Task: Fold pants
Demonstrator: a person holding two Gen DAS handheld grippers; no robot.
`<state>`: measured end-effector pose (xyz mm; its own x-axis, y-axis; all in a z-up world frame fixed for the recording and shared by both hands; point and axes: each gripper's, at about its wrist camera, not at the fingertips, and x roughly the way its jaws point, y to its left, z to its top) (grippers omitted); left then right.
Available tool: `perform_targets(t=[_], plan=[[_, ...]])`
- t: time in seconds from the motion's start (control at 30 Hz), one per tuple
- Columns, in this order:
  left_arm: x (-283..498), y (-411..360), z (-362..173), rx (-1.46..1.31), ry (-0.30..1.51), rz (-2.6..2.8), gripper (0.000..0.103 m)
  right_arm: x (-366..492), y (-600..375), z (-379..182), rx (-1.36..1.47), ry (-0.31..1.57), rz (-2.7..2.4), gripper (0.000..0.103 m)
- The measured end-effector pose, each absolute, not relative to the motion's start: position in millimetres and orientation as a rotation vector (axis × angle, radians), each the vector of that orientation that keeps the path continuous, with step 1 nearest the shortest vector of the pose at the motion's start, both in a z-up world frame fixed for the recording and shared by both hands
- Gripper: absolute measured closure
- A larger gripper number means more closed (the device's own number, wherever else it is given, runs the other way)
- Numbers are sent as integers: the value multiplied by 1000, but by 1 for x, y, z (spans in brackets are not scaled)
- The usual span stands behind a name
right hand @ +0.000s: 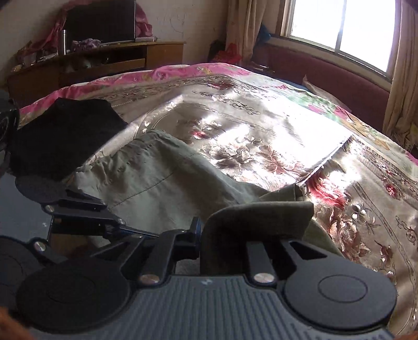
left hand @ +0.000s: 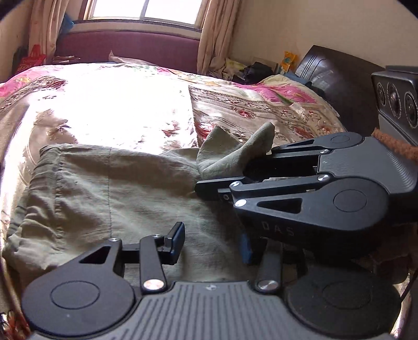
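The right claw is clamped on a bunched pant-leg end of the green pants spread on the bed, seemingly to carry it toward the waistband, while beside it the left claw hovers open, with bare quilt ahead.

Daylight from the window blows out the bedspread; fisheye edges bend, perhaps slightly soft.
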<state>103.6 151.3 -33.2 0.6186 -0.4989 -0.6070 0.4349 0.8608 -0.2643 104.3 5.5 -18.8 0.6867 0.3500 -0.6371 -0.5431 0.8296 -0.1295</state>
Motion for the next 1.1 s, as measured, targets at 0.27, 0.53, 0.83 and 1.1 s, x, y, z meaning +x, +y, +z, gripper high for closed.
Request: perform_targets(t=[0.27, 0.53, 0.83, 1.1], plan=[[90, 182, -36, -96, 745, -479, 46, 90, 26, -17, -366, 605, 606, 68], [88, 199, -32, -107, 722, -447, 46, 94, 10, -20, -363, 621, 524, 66], [85, 226, -39, -96, 746, -379, 45, 111, 34, -38, -323, 676, 583, 61], [82, 234, -39, -94, 719, -406, 45, 124, 45, -53, -298, 721, 481, 74]])
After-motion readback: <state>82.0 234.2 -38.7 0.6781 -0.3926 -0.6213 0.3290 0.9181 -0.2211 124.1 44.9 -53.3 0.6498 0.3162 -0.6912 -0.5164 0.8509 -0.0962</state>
